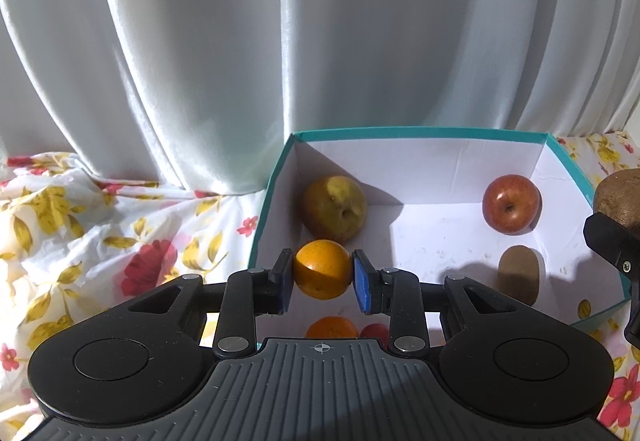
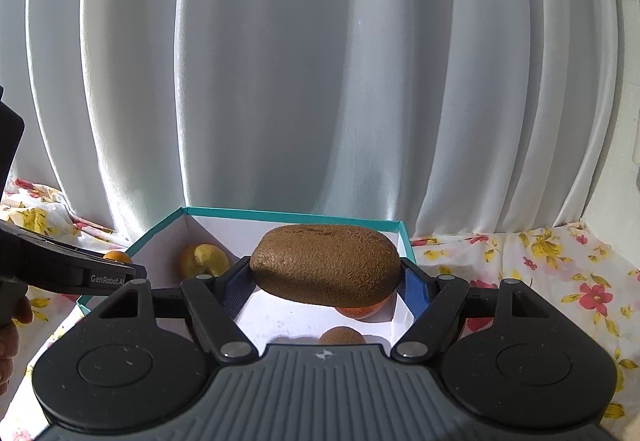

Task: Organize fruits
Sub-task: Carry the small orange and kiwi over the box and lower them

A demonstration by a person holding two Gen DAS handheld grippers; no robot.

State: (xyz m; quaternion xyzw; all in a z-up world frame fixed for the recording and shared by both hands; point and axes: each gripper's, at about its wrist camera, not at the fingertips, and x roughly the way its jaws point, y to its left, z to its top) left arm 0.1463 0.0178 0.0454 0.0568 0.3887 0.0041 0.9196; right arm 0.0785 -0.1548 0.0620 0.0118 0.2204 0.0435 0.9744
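Left gripper (image 1: 323, 275) clamps orange (image 1: 322, 268); right gripper (image 2: 325, 275) grips kiwi (image 2: 326, 268): lower gently beside box's (image 1: 420, 133) 5 o'clock kiwi (image 1: 519, 273).

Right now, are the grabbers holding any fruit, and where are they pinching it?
Yes. The left gripper pinches an orange by its two sides, above the box. The right gripper pinches a kiwi by its two ends.

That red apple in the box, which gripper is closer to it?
Probably the right. The right gripper, holding a kiwi, hangs at the box's right edge beside the red apple; the left gripper holds an orange across the box.
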